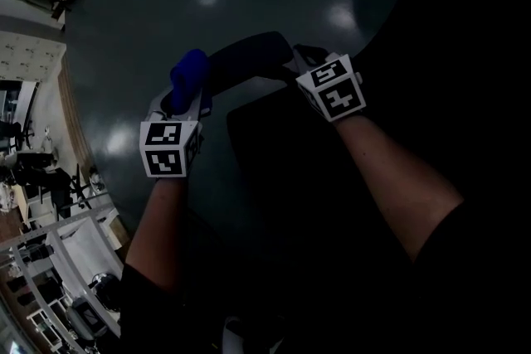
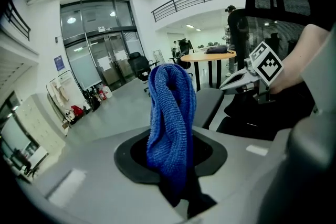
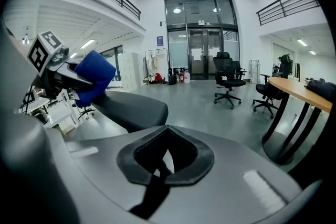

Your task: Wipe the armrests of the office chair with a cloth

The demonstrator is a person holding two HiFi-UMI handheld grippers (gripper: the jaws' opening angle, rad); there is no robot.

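The blue cloth (image 1: 189, 70) stands up bunched in my left gripper (image 1: 186, 94), which is shut on it; in the left gripper view the cloth (image 2: 170, 118) rises from between the jaws. The chair's dark padded armrest (image 1: 249, 55) runs between the two grippers, and the cloth sits at its left end. My right gripper (image 1: 304, 60) is at the armrest's right end, with its jaws shut and nothing between them. In the right gripper view the armrest (image 3: 126, 105) lies ahead to the left, with the cloth (image 3: 94, 77) beyond it.
The chair's dark seat (image 1: 332, 203) lies below my arms and its mesh back (image 2: 278, 2) rises at right. A round wooden table (image 3: 299, 89), other office chairs (image 3: 227, 81) and glass doors (image 3: 199, 52) stand across the grey floor. Shelving (image 1: 58, 261) is at lower left.
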